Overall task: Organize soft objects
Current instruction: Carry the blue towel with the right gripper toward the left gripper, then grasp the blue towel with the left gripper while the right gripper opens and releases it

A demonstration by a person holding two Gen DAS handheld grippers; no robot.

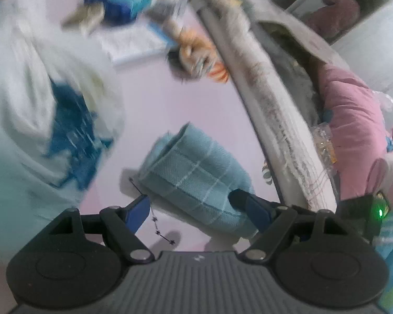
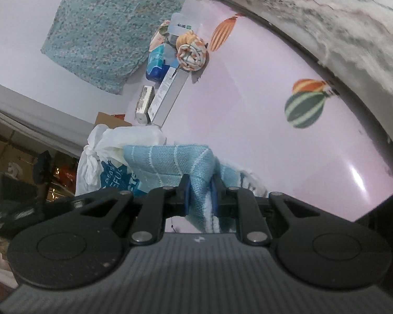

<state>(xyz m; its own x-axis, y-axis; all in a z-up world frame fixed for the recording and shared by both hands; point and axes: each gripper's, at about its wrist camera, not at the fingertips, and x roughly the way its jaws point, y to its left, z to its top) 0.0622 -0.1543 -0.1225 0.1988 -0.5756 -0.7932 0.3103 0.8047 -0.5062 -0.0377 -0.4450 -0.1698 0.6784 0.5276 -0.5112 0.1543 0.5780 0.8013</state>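
A light blue checked towel (image 1: 194,175), rolled up, hangs above the pale pink table surface (image 1: 154,99). My left gripper (image 1: 188,204) is open, its blue fingers on either side of the towel's near end. My right gripper (image 2: 200,196) is shut on a fold of the same blue towel (image 2: 170,164). An orange and white rolled cloth (image 1: 199,57) lies further back on the table; it also shows in the right wrist view (image 2: 191,49).
A white plastic bag with blue print (image 1: 52,112) sits on the left, also in the right wrist view (image 2: 104,162). Boxes and packets (image 2: 165,86) stand at the table's far end. A white fringed blanket (image 1: 269,91) borders the table, with a pink cloth (image 1: 353,120) beyond.
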